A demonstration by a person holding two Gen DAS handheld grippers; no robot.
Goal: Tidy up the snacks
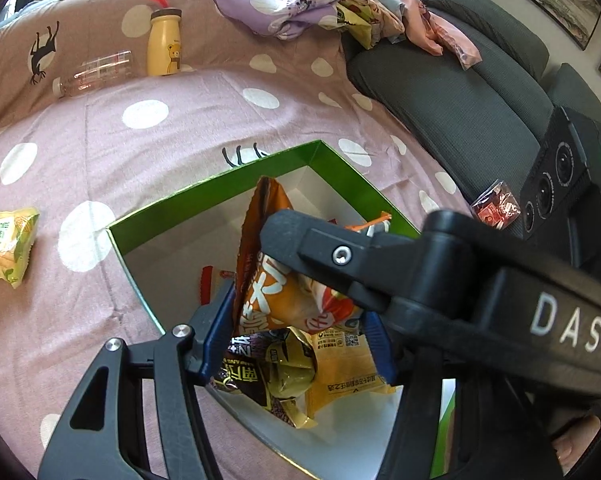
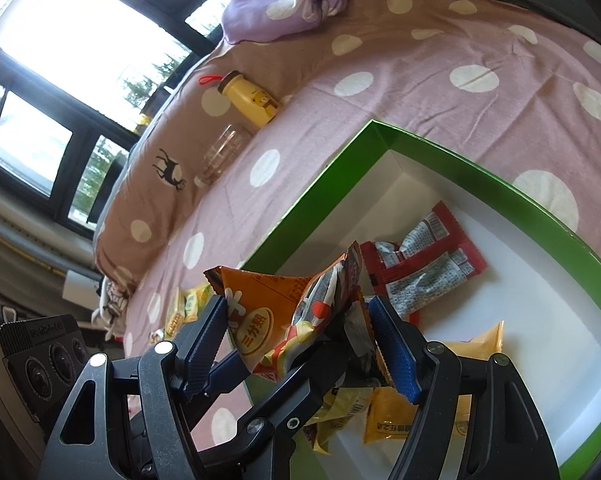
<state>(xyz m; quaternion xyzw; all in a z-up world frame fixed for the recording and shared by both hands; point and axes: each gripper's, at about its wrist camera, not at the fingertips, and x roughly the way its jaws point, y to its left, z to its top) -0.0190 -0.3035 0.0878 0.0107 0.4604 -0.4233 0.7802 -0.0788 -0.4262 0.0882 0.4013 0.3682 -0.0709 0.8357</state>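
Both hand-held grippers, left [image 1: 296,320] and right [image 2: 300,340], clamping crinkly orange foil snack bag [image 2: 268,312], glossy green cardboard box [image 2: 500,188] below

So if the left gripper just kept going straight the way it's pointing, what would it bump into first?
Probably the white floor of the green-rimmed cardboard box. The left gripper already holds an orange foil snack packet between its fingers and points down into the box; a red-edged packet lies nearby there, though depth is unclear.

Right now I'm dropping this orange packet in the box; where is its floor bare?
Bare floor: the far corner of the green box, beyond the red packets. The near end is crowded with yellow packets below the orange packet.
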